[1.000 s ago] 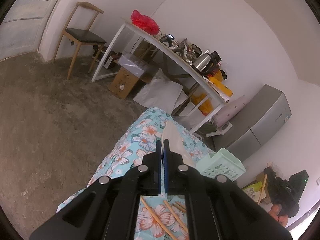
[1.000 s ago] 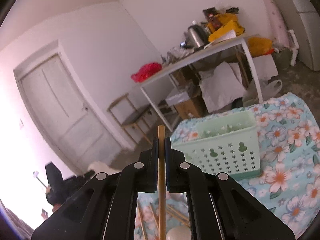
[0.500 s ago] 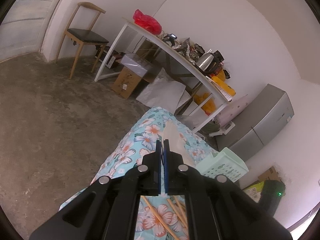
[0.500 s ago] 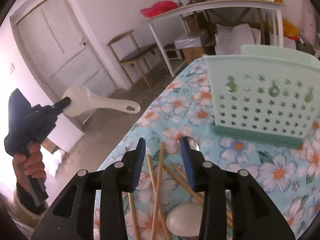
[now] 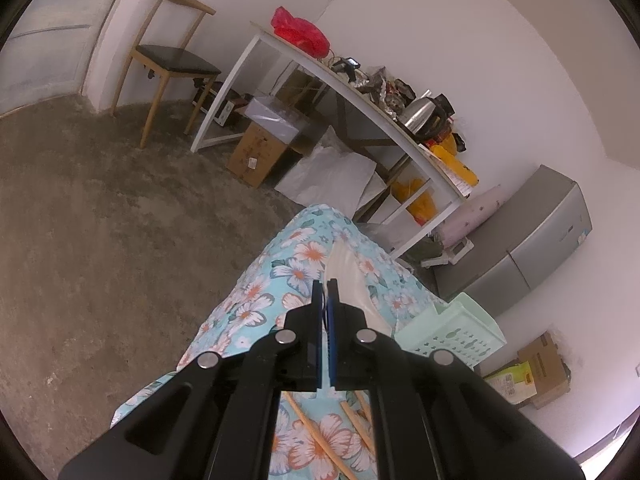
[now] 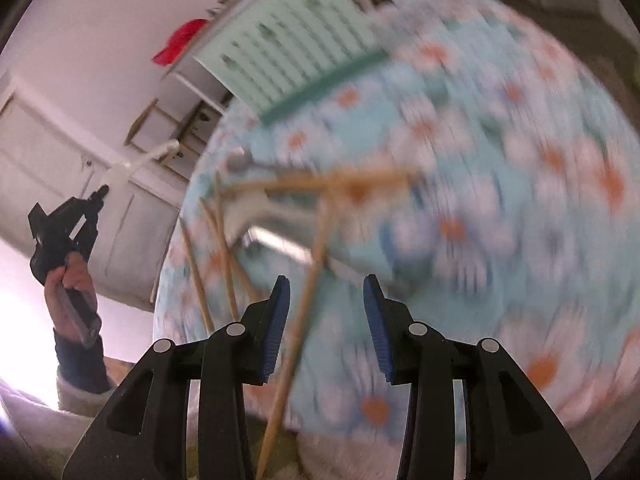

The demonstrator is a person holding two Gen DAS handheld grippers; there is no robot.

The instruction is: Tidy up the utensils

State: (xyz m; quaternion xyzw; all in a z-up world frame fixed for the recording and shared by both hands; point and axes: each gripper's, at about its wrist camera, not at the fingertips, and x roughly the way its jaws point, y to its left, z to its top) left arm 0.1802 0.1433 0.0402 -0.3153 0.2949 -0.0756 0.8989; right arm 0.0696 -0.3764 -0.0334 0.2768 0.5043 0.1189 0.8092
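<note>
My left gripper [image 5: 325, 292] is shut on a white plastic rice paddle [image 5: 347, 276] and holds it in the air above the flowered tablecloth [image 5: 280, 276]; it also shows at the left of the right wrist view [image 6: 70, 224], paddle [image 6: 140, 162] up. My right gripper [image 6: 325, 312] is open and empty, low over the cloth [image 6: 500, 160]. Several wooden chopsticks [image 6: 316, 248] lie scattered ahead of it, one [image 6: 292, 344] running between its fingers. A mint green basket [image 6: 288, 36] stands beyond them, also in the left wrist view [image 5: 456, 330]. The right wrist view is blurred.
A metal utensil [image 6: 276, 216] lies among the chopsticks. Chopsticks [image 5: 320, 436] also lie below my left gripper. Behind are a white desk [image 5: 360, 92] with clutter, a wooden chair [image 5: 168, 56], cardboard boxes [image 5: 260, 152] and a grey cabinet [image 5: 532, 240].
My right gripper has opened and let go of the chopstick, then swung down fast toward the cloth. My left gripper has kept hold of the paddle and drifted slightly.
</note>
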